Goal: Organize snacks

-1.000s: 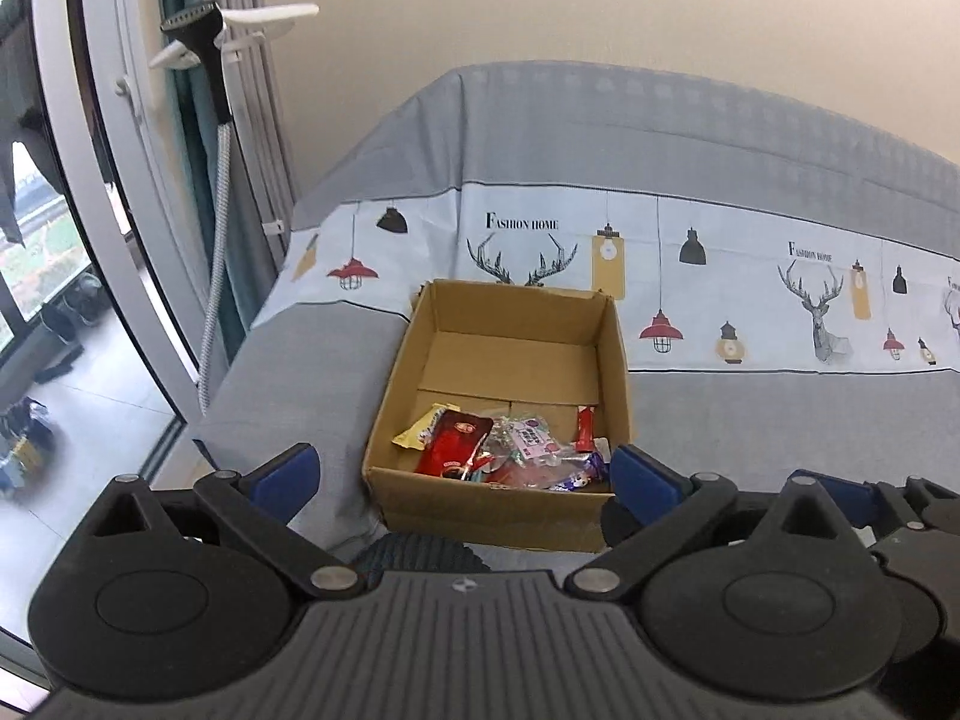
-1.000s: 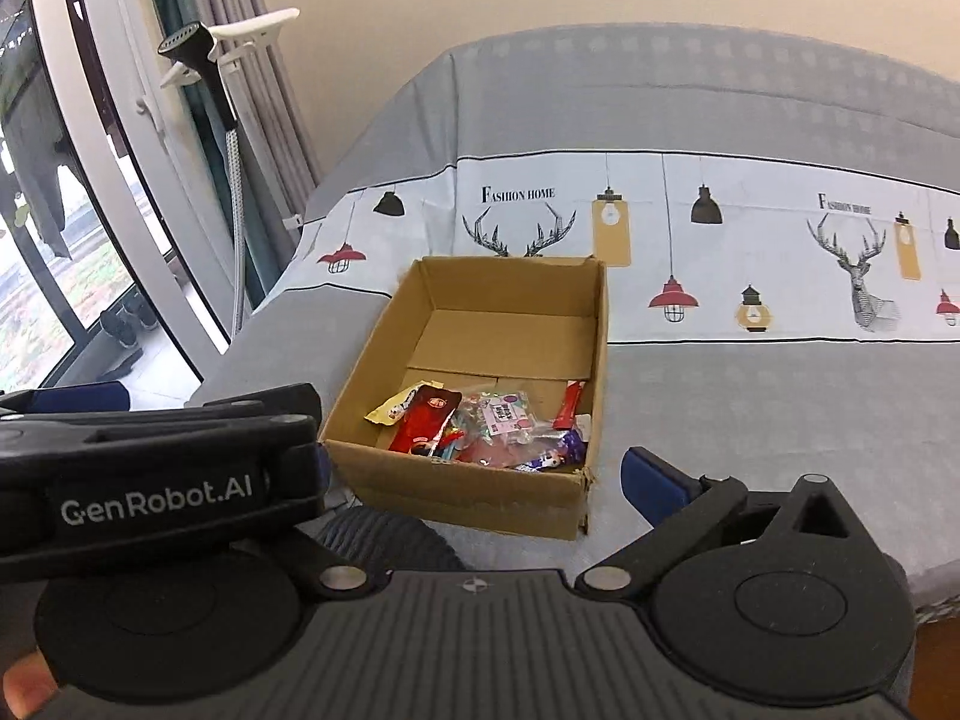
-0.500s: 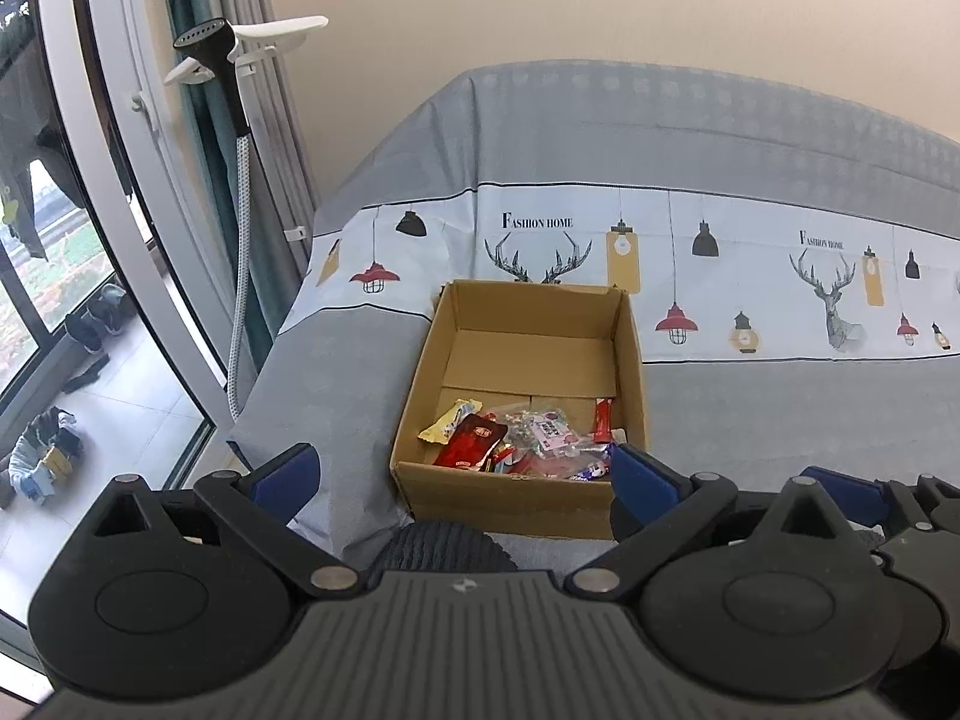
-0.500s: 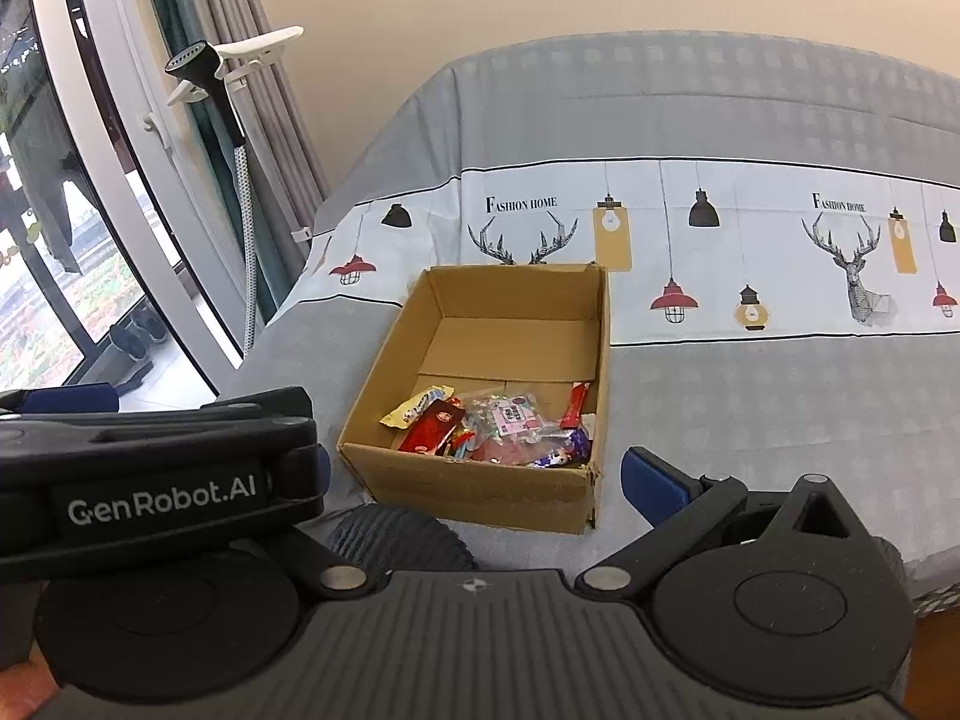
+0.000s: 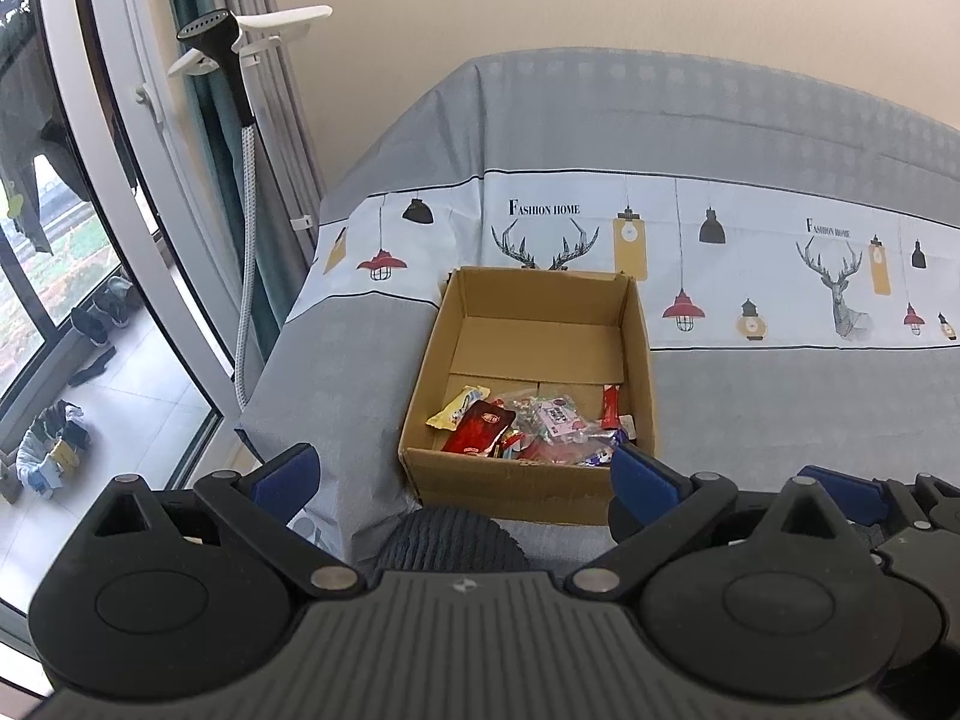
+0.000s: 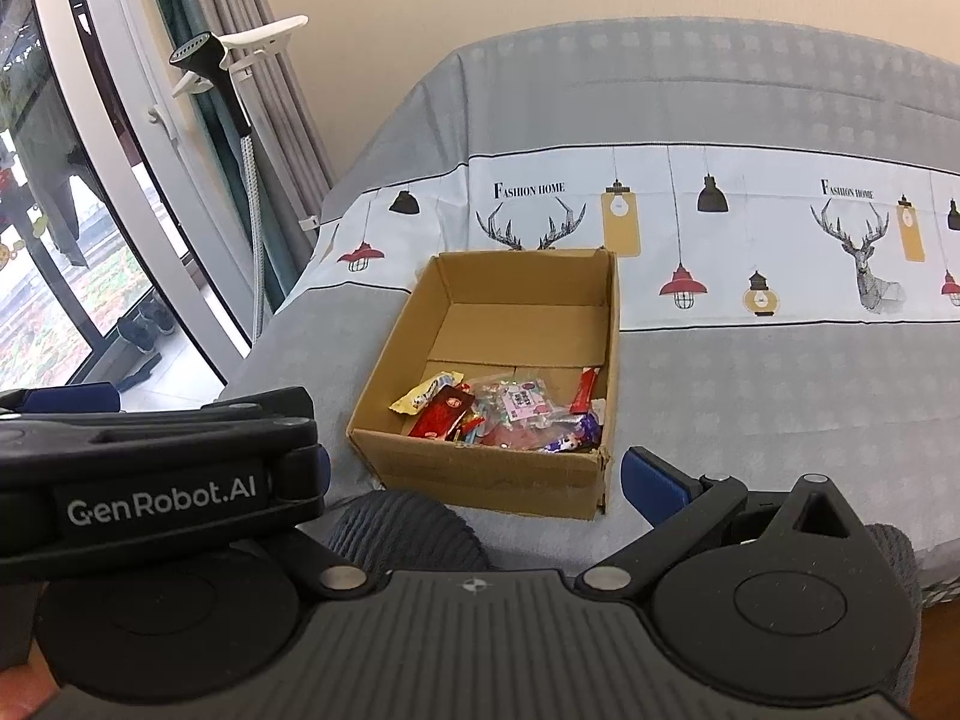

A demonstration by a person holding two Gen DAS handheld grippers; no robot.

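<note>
An open cardboard box (image 5: 534,483) stands on a grey bedcover near its front left corner; it also shows in the right wrist view (image 6: 480,474). Several wrapped snacks (image 5: 522,429) lie in a heap against its near wall, also seen from the right wrist (image 6: 498,411). My left gripper (image 5: 462,474) is open and empty, held back from the box's near side. My right gripper (image 6: 474,474) is open and empty, just right of the left one, whose body (image 6: 156,480) covers its left finger.
The bedcover (image 5: 750,402) has a white printed band of deer and lamps behind the box. A garment steamer (image 5: 234,60) stands by the curtains at left. Glass doors (image 5: 72,276) lie beyond it. A grey ribbed cushion (image 5: 444,540) sits below the box.
Both grippers have drawn back and shifted left from the box, which now looks smaller and farther right. The snacks and box have not moved.
</note>
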